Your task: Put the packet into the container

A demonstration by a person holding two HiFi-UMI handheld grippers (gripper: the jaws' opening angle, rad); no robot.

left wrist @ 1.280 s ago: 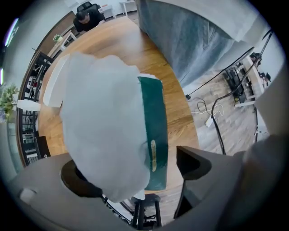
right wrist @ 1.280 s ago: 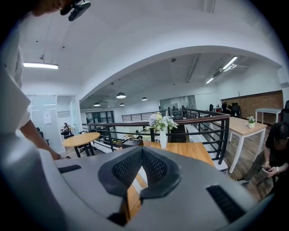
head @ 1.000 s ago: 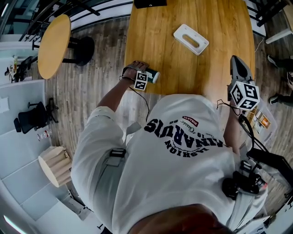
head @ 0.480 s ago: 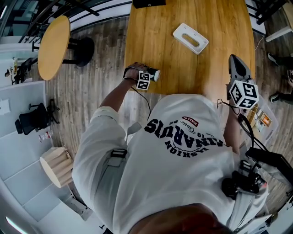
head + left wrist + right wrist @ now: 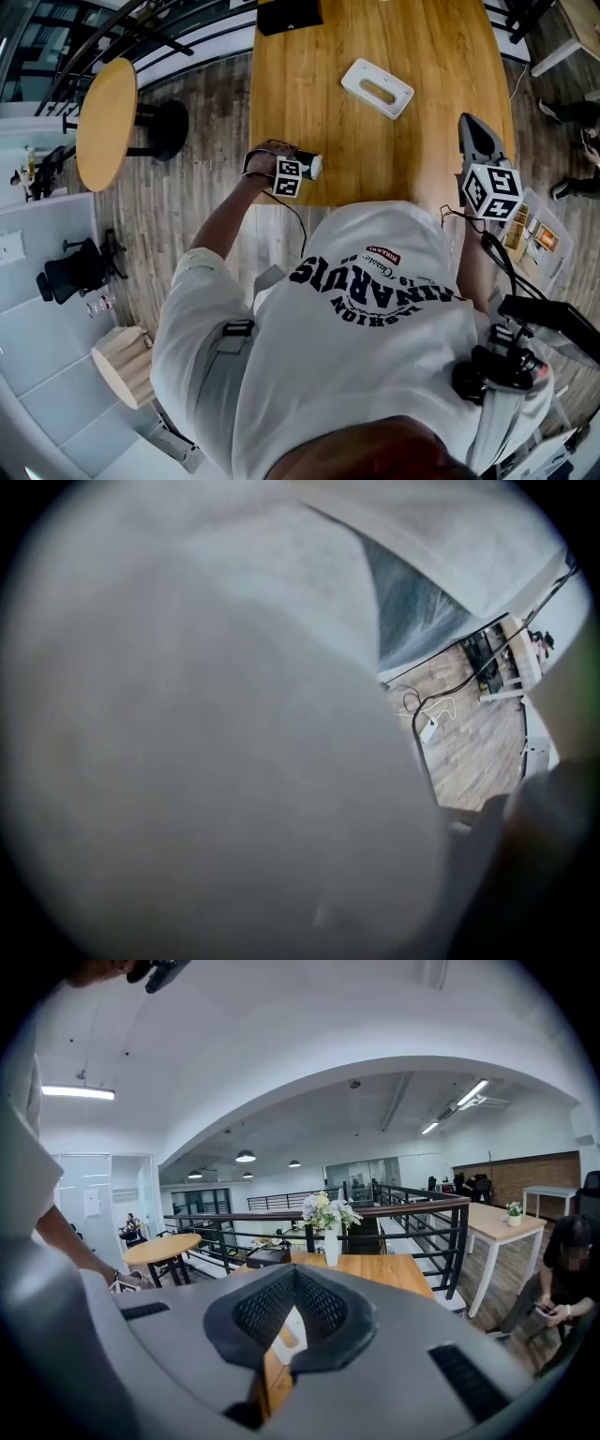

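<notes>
The white container (image 5: 377, 87), a flat oblong box with a slot in its top, lies on the wooden table (image 5: 319, 66). My left gripper (image 5: 298, 171) hovers at the table's near edge, marker cube facing up. Its jaws are hidden, and a pale blurred surface fills the left gripper view. My right gripper (image 5: 471, 129) is held upright over the table's right side, its dark mesh pads (image 5: 267, 1312) meeting at the tips with nothing between them. Small orange and white packets (image 5: 531, 234) lie in a clear bin to my right.
A round wooden side table (image 5: 105, 108) and a dark stool stand to the left on the plank floor. A black box (image 5: 289, 14) sits at the table's far end. In the right gripper view a vase of flowers (image 5: 328, 1227) stands ahead and a person (image 5: 562, 1279) sits at right.
Both grippers keep nearly the same places by the table. The head view itself has shifted a little.
</notes>
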